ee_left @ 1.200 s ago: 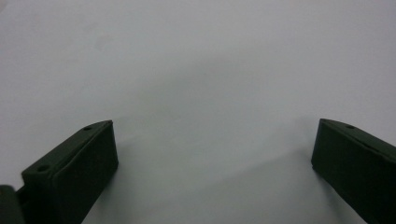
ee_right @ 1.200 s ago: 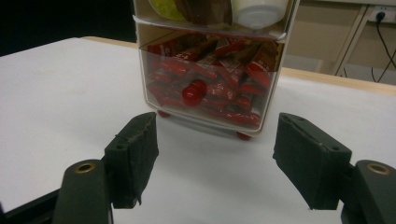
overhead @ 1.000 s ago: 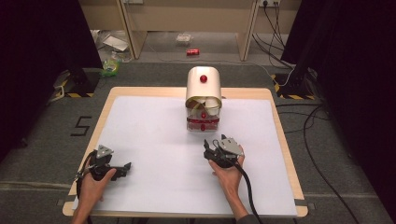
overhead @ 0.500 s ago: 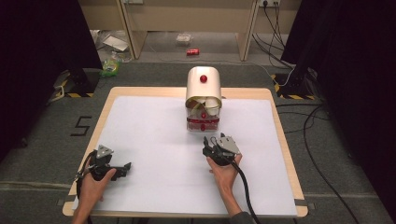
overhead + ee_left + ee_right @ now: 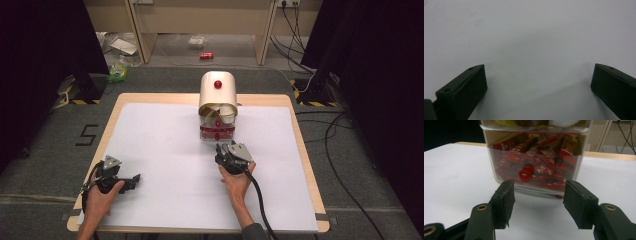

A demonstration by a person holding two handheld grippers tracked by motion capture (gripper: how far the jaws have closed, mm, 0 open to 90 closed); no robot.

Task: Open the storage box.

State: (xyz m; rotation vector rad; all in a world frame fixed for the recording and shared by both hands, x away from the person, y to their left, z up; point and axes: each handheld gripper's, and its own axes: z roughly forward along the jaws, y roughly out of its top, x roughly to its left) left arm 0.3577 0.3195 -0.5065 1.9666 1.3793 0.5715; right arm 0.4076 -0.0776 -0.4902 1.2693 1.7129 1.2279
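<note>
Nearest the table's (image 5: 150,125) front edge, left claw (image 5: 134,178) rests on the white sheet, jaws spread wide, gripping nothing. Farther in, right claw (image 5: 537,195) points at the clear drawer of red packets (image 5: 536,162), just short of its red knob (image 5: 526,173); its jaws have just been closing, nothing between them. Beyond stands the cream dispenser (image 5: 218,90).

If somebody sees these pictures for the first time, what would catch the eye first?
Probably the cream dispenser with a red knob at the far middle of the white table, its clear drawer packed with red packets. Next, the right gripper just before that drawer, jaws having just been closing with nothing between them.
</note>
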